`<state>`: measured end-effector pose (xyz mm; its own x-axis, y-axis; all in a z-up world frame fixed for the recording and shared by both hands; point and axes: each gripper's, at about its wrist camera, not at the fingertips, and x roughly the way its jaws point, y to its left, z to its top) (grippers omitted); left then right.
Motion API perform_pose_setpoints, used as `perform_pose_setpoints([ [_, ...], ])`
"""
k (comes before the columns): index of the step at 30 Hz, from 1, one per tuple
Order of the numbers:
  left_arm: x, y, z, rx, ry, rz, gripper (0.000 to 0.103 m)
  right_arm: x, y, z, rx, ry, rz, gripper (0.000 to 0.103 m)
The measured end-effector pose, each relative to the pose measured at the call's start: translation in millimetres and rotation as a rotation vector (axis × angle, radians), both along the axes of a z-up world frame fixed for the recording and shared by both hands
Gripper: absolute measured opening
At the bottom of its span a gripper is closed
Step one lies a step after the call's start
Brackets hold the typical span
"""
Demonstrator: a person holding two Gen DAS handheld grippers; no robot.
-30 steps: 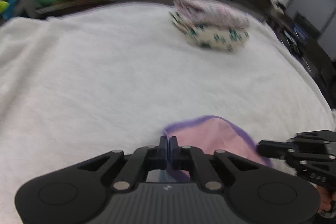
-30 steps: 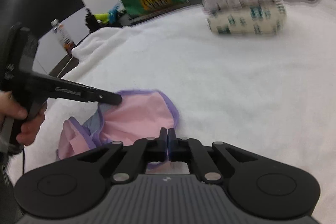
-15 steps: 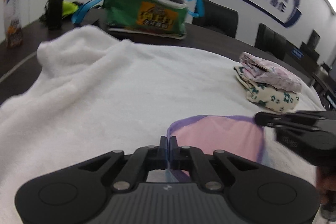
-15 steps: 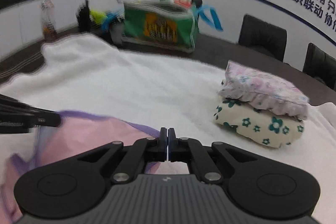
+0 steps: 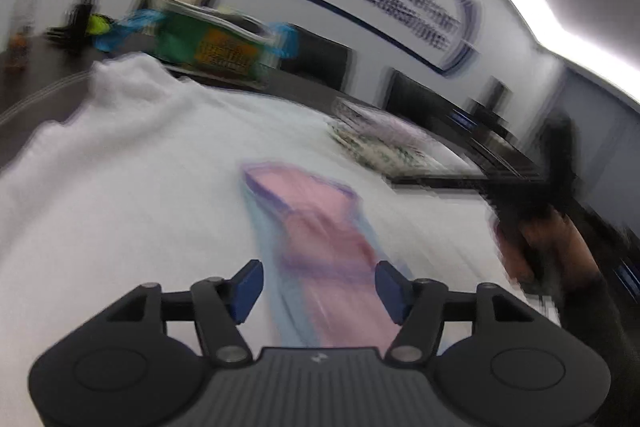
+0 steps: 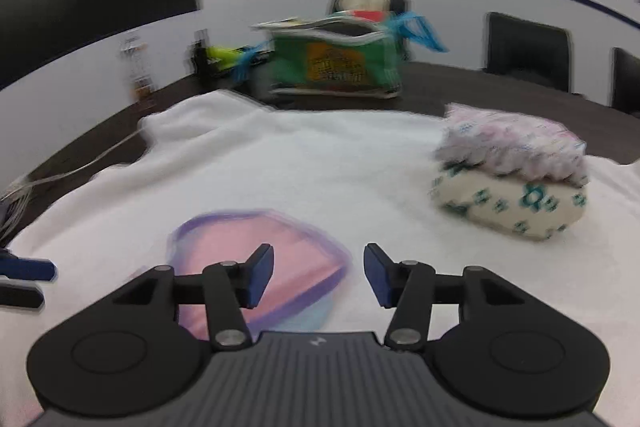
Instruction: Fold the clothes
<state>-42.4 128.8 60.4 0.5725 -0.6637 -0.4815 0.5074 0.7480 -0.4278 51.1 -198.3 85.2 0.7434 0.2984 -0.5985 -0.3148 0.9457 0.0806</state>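
Left wrist view, heavily blurred: the left tool [image 5: 319, 287] points slightly downward over the white towel [image 5: 132, 187] spread on the dark table [image 5: 36, 99]. Its jaws have just been opening and stand wide; the pink garment [image 5: 316, 227] lies on the towel below and between them, and neither pad presses it. At the right edge, the person's right hand [image 5: 536, 247] grips the black handle of the other tool.

Right wrist view: the right tool [image 6: 319, 275] tilts down toward the towel [image 6: 280, 163]; its jaws have also just been opening and grip nothing. One pink garment [image 6: 256, 243], edged in purple, lies flat just ahead and left of them. To the right sits one stack of two folded pieces [image 6: 512, 179], a pink-patterned one on a green-flowered one. One green bag [image 6: 336, 63] stands on the table [image 6: 460, 87] beyond the towel. The left tool's fingertips [image 6: 24, 275] show at the left edge.
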Motion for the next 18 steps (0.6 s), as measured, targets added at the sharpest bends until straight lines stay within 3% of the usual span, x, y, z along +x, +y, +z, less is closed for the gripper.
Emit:
perform_pose_setpoints([
  [2, -15.9, 10.6, -11.5, -0.081, 0.011, -0.056, 0.067, -6.4, 11.7, 0.5, 0.031, 0.002, 0.062, 0.051],
  [4, -18.1, 16.8, -21.1, -0.135, 0.055, -0.036, 0.067, 0.2, 28.2, 0.8, 0.066, 0.021, 0.103, 0.051],
  [7, -17.2, 10.0, -22.3, -0.107, 0.043, 0.016, 0.064, 20.9, 69.4, -5.5, 0.078, 0.053, 0.182, 0.051],
  [9, -19.0, 1.3, -20.2, -0.116, 0.002, -0.002, 0.064, 36.8, 98.0, -14.4, 0.057, 0.053, 0.24, 0.051],
  [11, -16.2, -10.8, -24.4, -0.099, 0.014, -0.016, 0.062, 59.8, 116.3, -28.6, 0.009, 0.062, 0.236, 0.049],
  [12, -12.3, -17.6, -28.5, -0.066, 0.044, -0.002, 0.051, 71.6, 119.7, -36.2, 0.004, 0.1, 0.21, 0.03],
  [13, -9.1, -22.4, -33.5, -0.037, 0.073, 0.013, 0.041, 81.5, 120.8, -43.4, 0.003, 0.144, 0.191, 0.002],
  [15, -7.4, -24.1, -40.9, -0.026, 0.091, 0.023, 0.037, 92.5, 116.5, -53.8, 0.009, 0.22, 0.168, 0.001],
  [18, -5.4, -22.9, -46.1, -0.035, 0.102, 0.026, 0.037, 92.7, 105.9, -56.8, 0.036, 0.203, 0.116, 0.001],
])
